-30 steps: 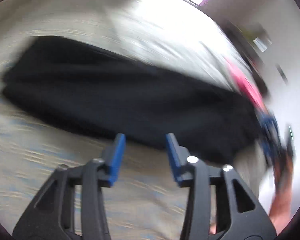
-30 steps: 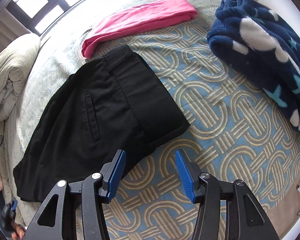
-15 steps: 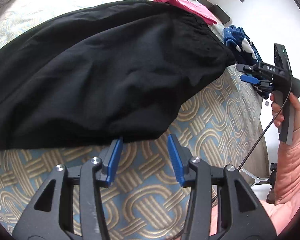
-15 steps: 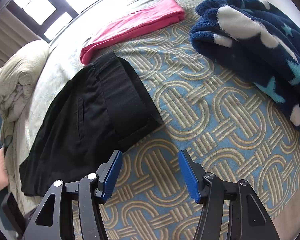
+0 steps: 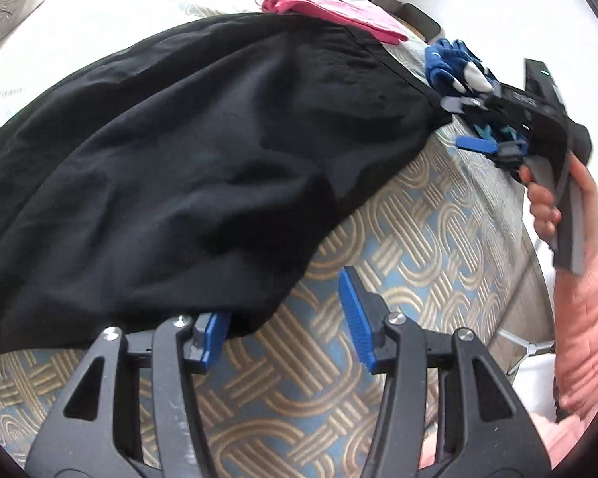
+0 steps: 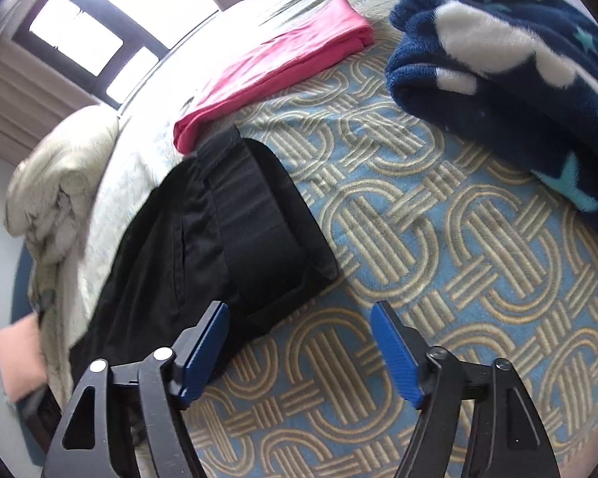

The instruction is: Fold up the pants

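Black pants [image 5: 179,159] lie flat across the patterned bedspread [image 5: 418,239]. My left gripper [image 5: 285,318] is at their near edge; its jaws are opening, and the cloth's corner lies over the left fingertip without being pinched. In the right wrist view the pants' waistband [image 6: 259,231] points toward me. My right gripper [image 6: 299,342] hovers at that end, jaws opening wide, with its left pad over the pants' corner and bedspread in the gap. The left wrist view also shows the right gripper [image 5: 464,123] beside the waistband corner, held by a hand in a pink sleeve.
A folded pink garment [image 6: 283,55] lies beyond the pants. To the right sits a navy fleece blanket [image 6: 498,59] with white patches and stars. A bunched cream duvet [image 6: 59,183] is at the bed's left side. Bare bedspread [image 6: 438,259] lies right of the waistband.
The left gripper swept along the pants and dropped to their near edge, where cloth now covers its left fingertip. The right gripper moved closer to the waistband and its jaws widened.
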Demonstrator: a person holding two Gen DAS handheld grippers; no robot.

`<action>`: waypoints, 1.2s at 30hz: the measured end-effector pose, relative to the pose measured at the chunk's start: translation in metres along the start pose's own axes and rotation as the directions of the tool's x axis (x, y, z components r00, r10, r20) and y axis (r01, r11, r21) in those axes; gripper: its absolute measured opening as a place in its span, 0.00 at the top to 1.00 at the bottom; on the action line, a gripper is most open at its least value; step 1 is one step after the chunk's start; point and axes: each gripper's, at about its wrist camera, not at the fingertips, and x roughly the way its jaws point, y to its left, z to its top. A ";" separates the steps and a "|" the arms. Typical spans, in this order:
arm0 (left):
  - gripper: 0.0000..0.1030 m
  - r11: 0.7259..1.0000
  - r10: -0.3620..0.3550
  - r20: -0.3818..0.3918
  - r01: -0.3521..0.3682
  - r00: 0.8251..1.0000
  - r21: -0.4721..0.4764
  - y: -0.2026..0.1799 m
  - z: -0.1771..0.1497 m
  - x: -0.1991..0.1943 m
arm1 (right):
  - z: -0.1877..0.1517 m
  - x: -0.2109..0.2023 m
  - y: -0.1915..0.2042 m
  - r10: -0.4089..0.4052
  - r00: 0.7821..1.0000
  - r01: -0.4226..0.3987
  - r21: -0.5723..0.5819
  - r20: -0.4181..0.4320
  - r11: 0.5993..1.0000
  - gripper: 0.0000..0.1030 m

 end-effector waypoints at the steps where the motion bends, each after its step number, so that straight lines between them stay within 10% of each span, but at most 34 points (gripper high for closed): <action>1: 0.49 1.000 -0.001 -0.002 0.001 1.000 0.003 0.000 -0.001 -0.001 | 0.001 0.004 -0.002 0.007 1.000 -0.007 0.013 -0.005 1.000 0.25; 4: 0.49 1.000 -0.005 -0.004 0.005 1.000 -0.008 0.001 0.000 -0.002 | 0.007 0.020 -0.002 0.026 0.999 -0.024 0.039 -0.032 0.999 0.25; 8: 0.49 1.000 -0.004 -0.010 0.003 1.000 -0.010 0.002 0.003 -0.002 | 0.012 0.025 0.008 0.003 1.000 -0.001 0.052 -0.029 0.999 0.84; 12: 0.49 0.999 -0.017 -0.003 0.017 1.000 0.050 -0.005 0.002 -0.008 | 0.009 -0.002 0.024 -0.047 0.998 0.048 -0.027 0.031 0.998 0.86; 20: 0.49 0.998 -0.011 -0.045 0.014 0.999 0.062 -0.003 -0.002 0.005 | 0.009 0.010 -0.013 -0.074 0.992 0.072 -0.018 -0.106 0.997 0.46; 24: 0.49 0.997 0.004 -0.055 0.000 0.998 0.077 -0.004 -0.001 0.007 | 0.021 -0.025 0.018 -0.289 0.954 0.298 -0.177 0.073 0.938 0.42; 30: 0.48 0.997 0.016 -0.058 -0.012 0.998 0.070 -0.008 0.000 0.011 | 0.061 0.005 0.070 -0.102 0.993 0.116 -0.373 0.055 0.921 0.34; 36: 0.48 0.997 0.029 -0.063 -0.024 0.998 0.073 -0.015 0.002 0.016 | 0.116 0.080 0.081 -0.142 0.989 0.128 -0.286 -0.030 0.950 0.22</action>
